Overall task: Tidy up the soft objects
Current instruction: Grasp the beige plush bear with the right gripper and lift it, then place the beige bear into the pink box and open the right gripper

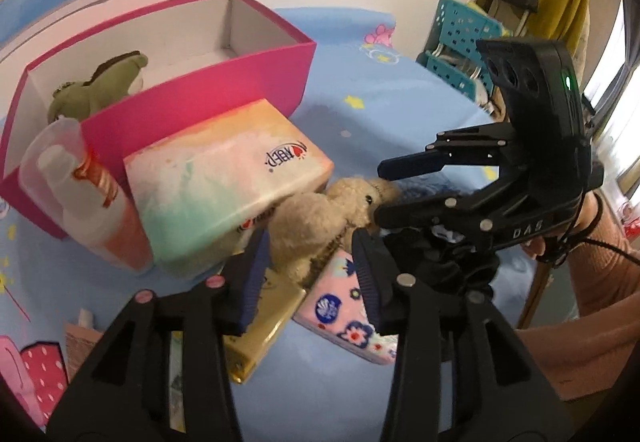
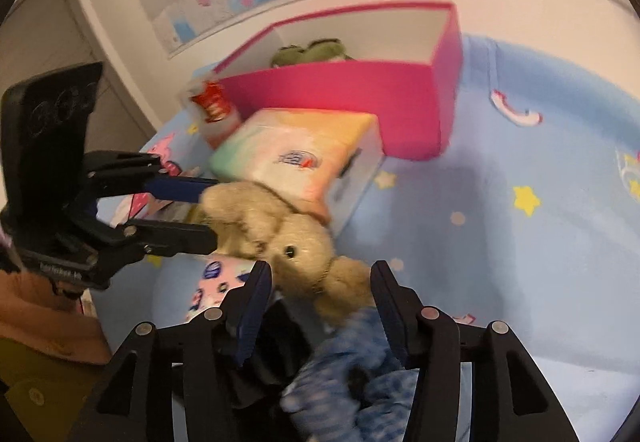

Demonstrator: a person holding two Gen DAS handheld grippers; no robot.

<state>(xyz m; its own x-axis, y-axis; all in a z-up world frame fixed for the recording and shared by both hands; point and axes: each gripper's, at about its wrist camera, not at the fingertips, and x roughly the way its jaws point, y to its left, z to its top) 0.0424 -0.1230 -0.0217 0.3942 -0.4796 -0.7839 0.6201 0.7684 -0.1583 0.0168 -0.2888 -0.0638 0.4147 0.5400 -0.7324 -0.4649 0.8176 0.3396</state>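
While my left gripper (image 1: 308, 278) and right gripper (image 2: 322, 306) stand apart and empty, the fluffy beige plush bear (image 2: 296, 238) lies between them beside the pastel tissue pack (image 1: 224, 178).

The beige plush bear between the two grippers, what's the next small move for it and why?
Probably close the right gripper on the beige plush bear, then lift it toward the pink box. Its jaws stand open around the bear's lower end, and a green plush toy already lies in that box.

Both wrist cams look steeply down, close over the blue bedsheet (image 1: 400, 102); left cam from the left, right cam opposite. Both share the tan plush toy (image 1: 320, 218) and pink box (image 2: 360, 98).
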